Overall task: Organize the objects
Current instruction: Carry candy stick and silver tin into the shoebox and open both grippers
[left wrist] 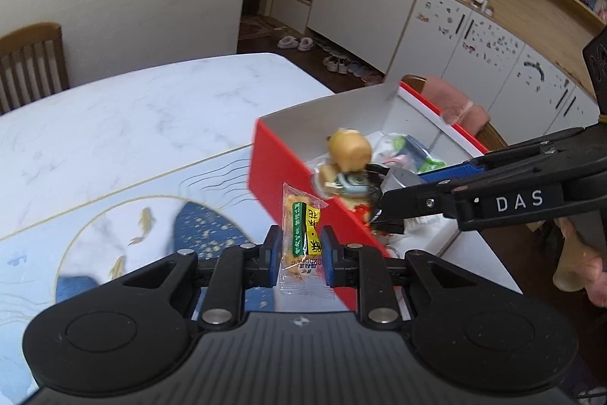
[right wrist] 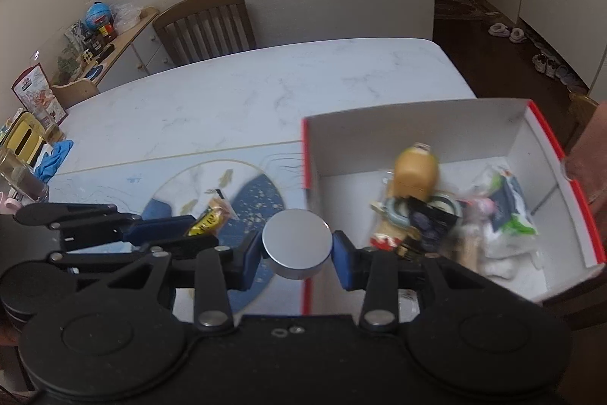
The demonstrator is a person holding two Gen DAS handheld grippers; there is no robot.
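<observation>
Marble table [right wrist: 235, 93] sat ahead of both your grippers, red box [left wrist: 288, 173] just beyond them, toys piled inside. Your right gripper [right wrist: 296, 249] pinched a silver round tin [right wrist: 296, 243] at the box's near wall. Your left gripper [left wrist: 301, 253] clamped a snack packet [left wrist: 301, 234], upright.

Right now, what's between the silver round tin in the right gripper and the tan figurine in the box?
The red box's near wall, then bare white floor, per the right wrist view.
</observation>
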